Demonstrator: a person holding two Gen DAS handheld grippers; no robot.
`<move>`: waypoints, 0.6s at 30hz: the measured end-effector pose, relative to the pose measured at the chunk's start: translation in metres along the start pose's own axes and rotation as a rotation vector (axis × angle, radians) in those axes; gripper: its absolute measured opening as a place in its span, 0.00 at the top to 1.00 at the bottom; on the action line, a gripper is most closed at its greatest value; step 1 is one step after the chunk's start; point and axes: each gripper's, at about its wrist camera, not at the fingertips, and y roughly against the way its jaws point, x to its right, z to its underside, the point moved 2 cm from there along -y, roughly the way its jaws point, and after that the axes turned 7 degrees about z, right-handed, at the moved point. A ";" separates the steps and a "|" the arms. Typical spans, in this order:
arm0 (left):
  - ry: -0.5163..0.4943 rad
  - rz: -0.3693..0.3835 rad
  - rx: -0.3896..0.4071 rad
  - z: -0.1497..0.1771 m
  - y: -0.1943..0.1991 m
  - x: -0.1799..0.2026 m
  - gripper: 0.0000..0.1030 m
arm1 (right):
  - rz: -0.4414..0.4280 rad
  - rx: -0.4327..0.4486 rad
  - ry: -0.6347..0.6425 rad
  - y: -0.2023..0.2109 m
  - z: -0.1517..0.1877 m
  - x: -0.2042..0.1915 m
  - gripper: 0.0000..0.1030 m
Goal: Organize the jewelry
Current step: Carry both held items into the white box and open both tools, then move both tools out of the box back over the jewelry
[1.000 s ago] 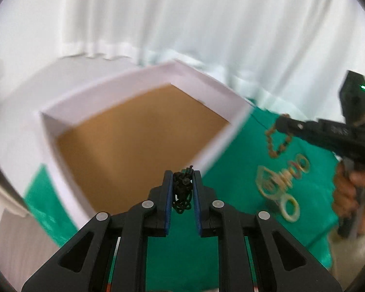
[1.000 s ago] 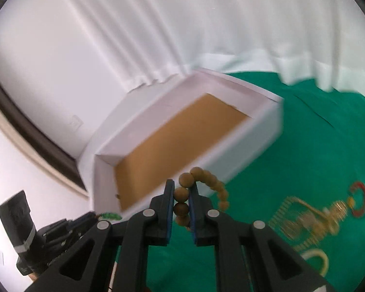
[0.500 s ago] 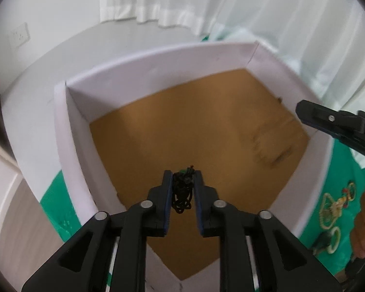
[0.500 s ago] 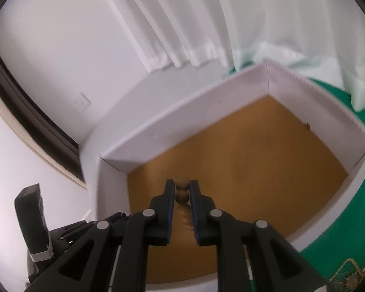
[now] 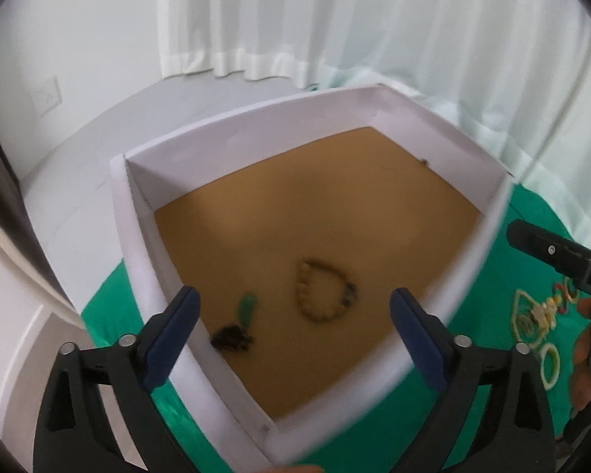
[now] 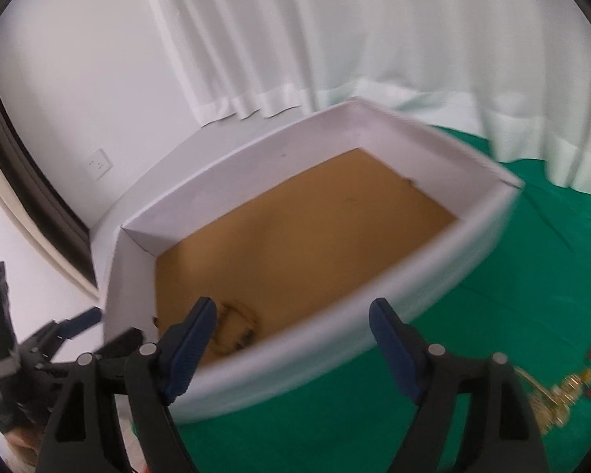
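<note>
Right wrist view blurred; bead bracelet [image 6: 232, 329] half hidden behind right gripper's [image 6: 293, 345] finger. Left gripper [image 5: 293, 333] and right gripper both gaped wide, empty. Bead bracelet [image 5: 324, 289] and dark chain with green pendant [image 5: 236, 327] lay on the white box's [image 5: 138, 260] brown floor. Remaining gold jewelry [image 5: 539, 315] on green cloth [image 5: 492, 291], indistinct. No legible writing.

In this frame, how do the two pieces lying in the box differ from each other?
The beaded bracelet lies spread as an open loop of tan beads; the black cord necklace is bunched in a dark clump, with a green pendant just beyond it. The beaded bracelet sits nearer mid-floor; the black cord necklace lies in the corner by the box wall. Both rest on the brown floor, released: left gripper and right gripper are open and empty.
</note>
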 end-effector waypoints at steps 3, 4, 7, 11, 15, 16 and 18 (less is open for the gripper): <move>-0.052 0.034 -0.008 0.017 0.010 0.028 0.03 | 0.061 0.023 0.000 0.027 0.023 0.037 0.21; -0.062 0.049 -0.013 0.023 0.012 0.037 0.01 | 0.086 0.028 -0.002 0.036 0.033 0.051 0.20; -0.095 0.108 -0.025 0.044 0.019 0.067 0.01 | 0.159 0.024 -0.024 0.055 0.064 0.086 0.20; -0.161 0.181 -0.046 0.070 0.017 0.105 0.00 | 0.282 -0.007 -0.065 0.081 0.121 0.135 0.20; -0.199 0.252 -0.075 0.092 0.016 0.133 0.00 | 0.365 -0.005 -0.089 0.108 0.162 0.159 0.20; -0.200 0.268 -0.086 0.095 0.015 0.137 0.00 | 0.382 0.006 -0.094 0.116 0.171 0.163 0.19; -0.208 0.297 -0.103 0.102 0.013 0.144 0.00 | 0.397 0.033 -0.107 0.129 0.185 0.166 0.19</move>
